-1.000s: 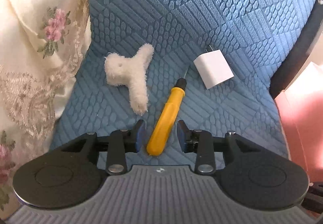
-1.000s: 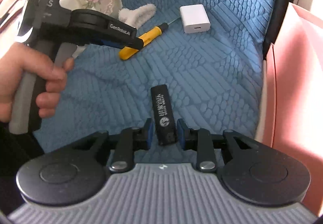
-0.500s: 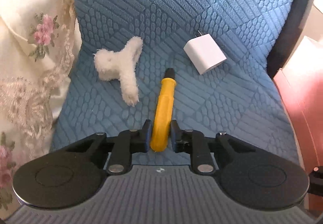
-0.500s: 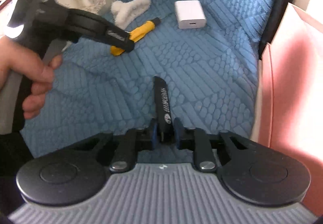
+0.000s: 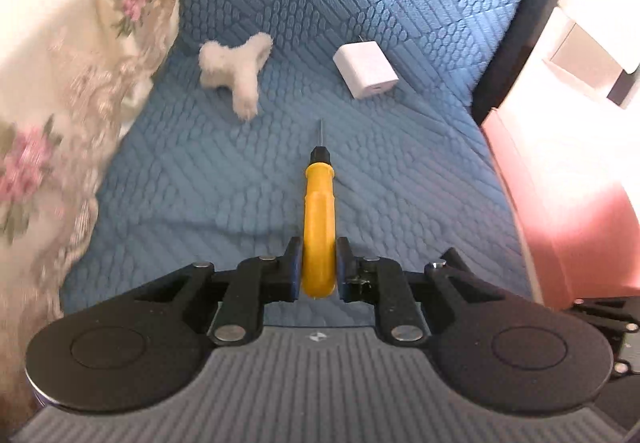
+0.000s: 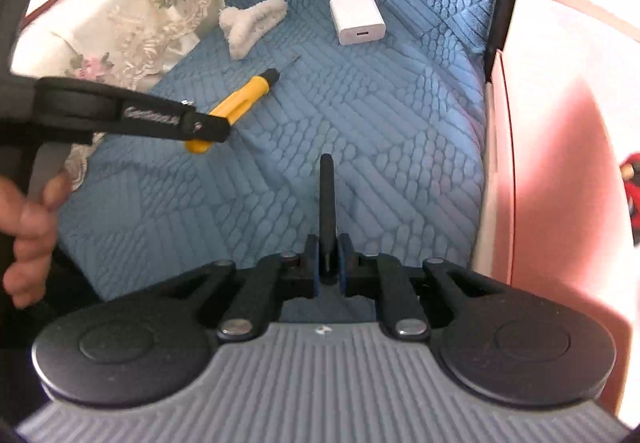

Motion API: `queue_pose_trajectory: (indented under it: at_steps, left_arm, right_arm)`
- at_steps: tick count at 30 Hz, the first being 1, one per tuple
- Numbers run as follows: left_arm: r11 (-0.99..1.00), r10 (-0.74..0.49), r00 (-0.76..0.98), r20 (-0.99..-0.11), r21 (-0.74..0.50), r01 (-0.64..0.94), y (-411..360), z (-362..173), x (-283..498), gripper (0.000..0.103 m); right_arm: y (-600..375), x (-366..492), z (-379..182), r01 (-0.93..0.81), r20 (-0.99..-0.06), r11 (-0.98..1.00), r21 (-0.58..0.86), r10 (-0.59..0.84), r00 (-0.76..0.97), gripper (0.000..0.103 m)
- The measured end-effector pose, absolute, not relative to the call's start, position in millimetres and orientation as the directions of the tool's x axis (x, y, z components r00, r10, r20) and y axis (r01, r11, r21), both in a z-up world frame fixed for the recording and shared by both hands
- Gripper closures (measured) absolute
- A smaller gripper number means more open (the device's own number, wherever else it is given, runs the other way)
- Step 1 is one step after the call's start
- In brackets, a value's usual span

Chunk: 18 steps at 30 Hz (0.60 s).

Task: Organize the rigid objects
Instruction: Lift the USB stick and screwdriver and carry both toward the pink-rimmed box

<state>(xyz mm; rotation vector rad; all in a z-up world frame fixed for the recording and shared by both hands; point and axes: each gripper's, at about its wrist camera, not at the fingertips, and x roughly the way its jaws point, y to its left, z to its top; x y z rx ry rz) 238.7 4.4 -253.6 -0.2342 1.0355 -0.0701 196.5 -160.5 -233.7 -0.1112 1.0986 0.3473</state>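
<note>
My left gripper [image 5: 319, 263] is shut on the handle of a yellow screwdriver [image 5: 318, 215] and holds it above the blue quilted cushion [image 5: 400, 183], tip pointing away. The right wrist view also shows the left gripper [image 6: 204, 129] holding the screwdriver [image 6: 240, 103]. My right gripper [image 6: 328, 261] is shut on a flat black stick-shaped object [image 6: 327, 195], held on edge above the cushion [image 6: 380, 115]. A white charger block [image 5: 366, 69] [image 6: 357, 18] and a white fluffy hair claw [image 5: 238, 67] [image 6: 250, 23] lie at the back of the cushion.
A cream floral lace cloth [image 5: 60, 63] [image 6: 132, 19] covers the left side. A pink box wall [image 5: 568, 203] [image 6: 560, 147] stands close on the right, past the cushion's dark edge [image 5: 516, 43].
Both grippers have closed on their objects and lifted them. The left raised the screwdriver and pulled back; the right turned the black object on edge and raised it.
</note>
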Motion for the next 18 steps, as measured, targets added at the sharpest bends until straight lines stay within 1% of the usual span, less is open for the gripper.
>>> queue_pose_trajectory:
  at_steps: [7, 12, 18]
  left_arm:
    - [0.953, -0.211, 0.52, -0.828, -0.293, -0.08, -8, -239, 188, 0.083]
    - [0.942, -0.217, 0.521, -0.825, -0.317, -0.11, -20, -232, 150, 0.083]
    - [0.946, -0.211, 0.499, -0.84, -0.304, -0.112, -32, -234, 126, 0.083]
  right_arm:
    - [-165, 172, -224, -0.311, -0.879, 0.946, 0.091, 0.223, 0.422, 0.09]
    - [-169, 154, -217, -0.305, -0.877, 0.951, 0.053, 0.19, 0.441, 0.09]
    - [-175, 142, -215, -0.312, -0.884, 0.947, 0.071, 0.205, 0.421, 0.09]
